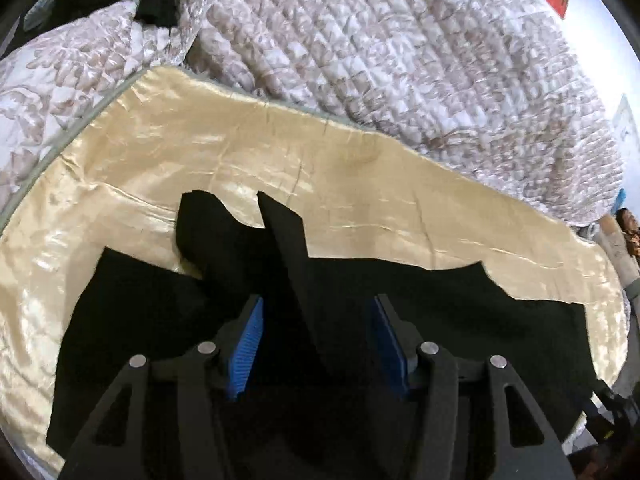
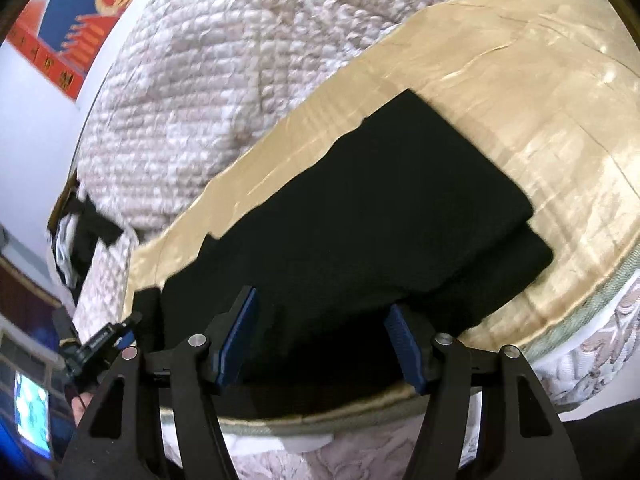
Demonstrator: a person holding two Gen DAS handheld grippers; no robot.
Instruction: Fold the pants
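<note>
Black pants (image 1: pixel 400 312) lie spread on a gold satin sheet (image 1: pixel 240 148). In the left wrist view my left gripper (image 1: pixel 318 304) is open. A raised fold of the black cloth (image 1: pixel 288 240) stands between its blue pads (image 1: pixel 246 344), and neither pad presses on it. In the right wrist view the pants (image 2: pixel 360 208) lie as a folded dark slab, one layer over another at the right end. My right gripper (image 2: pixel 322 300) hangs open over the near edge of the cloth with its pads apart. The left gripper (image 2: pixel 100 340) shows small at the far left.
A quilted white and beige bedcover (image 1: pixel 400 40) is bunched up behind the sheet. The bed's near edge (image 2: pixel 320 420) runs under the right gripper. A red and blue poster (image 2: pixel 80 12) hangs on the wall. A person (image 1: pixel 628 232) is at the far right.
</note>
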